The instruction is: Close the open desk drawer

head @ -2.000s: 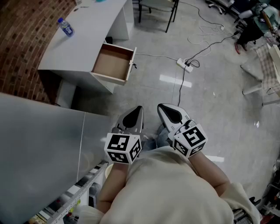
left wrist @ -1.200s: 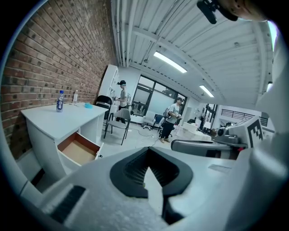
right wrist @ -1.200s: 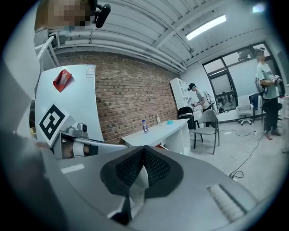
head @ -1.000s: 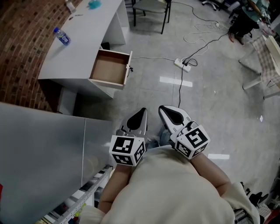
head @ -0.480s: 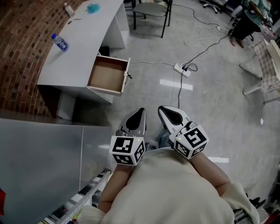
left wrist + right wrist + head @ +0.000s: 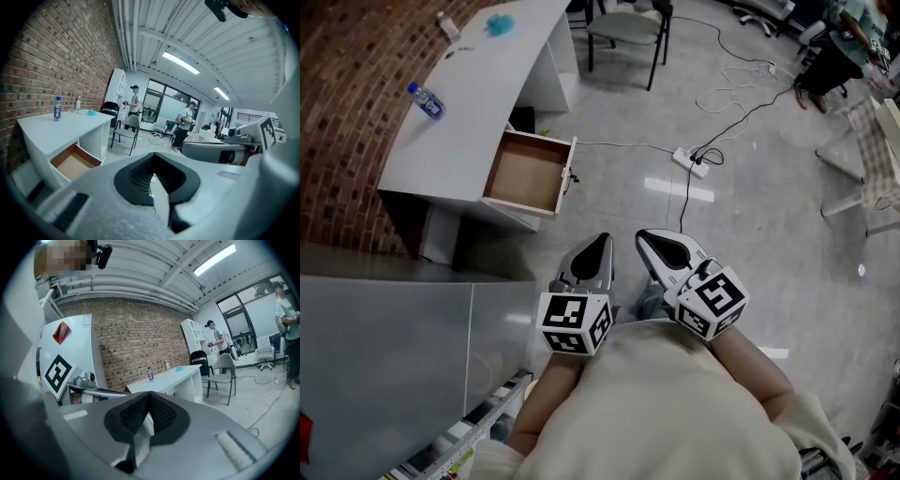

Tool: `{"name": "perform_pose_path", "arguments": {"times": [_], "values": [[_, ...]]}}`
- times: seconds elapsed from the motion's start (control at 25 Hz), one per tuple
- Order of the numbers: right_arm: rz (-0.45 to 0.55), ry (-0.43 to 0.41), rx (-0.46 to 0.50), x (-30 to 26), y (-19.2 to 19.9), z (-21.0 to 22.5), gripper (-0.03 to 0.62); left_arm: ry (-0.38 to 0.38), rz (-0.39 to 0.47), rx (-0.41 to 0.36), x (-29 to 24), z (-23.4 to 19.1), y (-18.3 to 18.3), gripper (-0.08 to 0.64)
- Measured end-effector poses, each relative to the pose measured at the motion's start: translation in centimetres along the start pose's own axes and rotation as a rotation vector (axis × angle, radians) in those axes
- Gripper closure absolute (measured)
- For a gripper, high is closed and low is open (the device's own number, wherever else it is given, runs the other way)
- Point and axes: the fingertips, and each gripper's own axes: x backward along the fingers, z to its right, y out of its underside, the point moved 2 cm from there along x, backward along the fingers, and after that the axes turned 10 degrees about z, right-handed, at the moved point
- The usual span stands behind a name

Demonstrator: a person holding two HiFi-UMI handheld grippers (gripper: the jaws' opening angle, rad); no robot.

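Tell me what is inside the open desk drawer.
The drawer shows only a bare brown bottom; nothing lies on the part in view. Any part running back under the desk top is covered and cannot be checked.

A brick wall [image 6: 342, 103] borders glossy grey floor [image 6: 769, 253], chair [image 6: 623, 21] beyond.

Glossy floor [image 6: 750, 244] — wood-lined drawer [image 6: 525, 174]

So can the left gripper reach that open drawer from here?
Probably not yet: the left gripper, jaws shut, sits near the person's body, with the open drawer well ahead. Only bare floor lies between, so stepping closer should do.
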Motion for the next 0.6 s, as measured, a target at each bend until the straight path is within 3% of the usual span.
{"name": "perform_pose_path", "arguments": {"times": [0.6], "values": [[-0.029,0.019,0.017,-0.4,-1.7,7.2,0.588,-0.022,0.006,-0.002,-6.3,2.0,-0.8,0.557]]}}
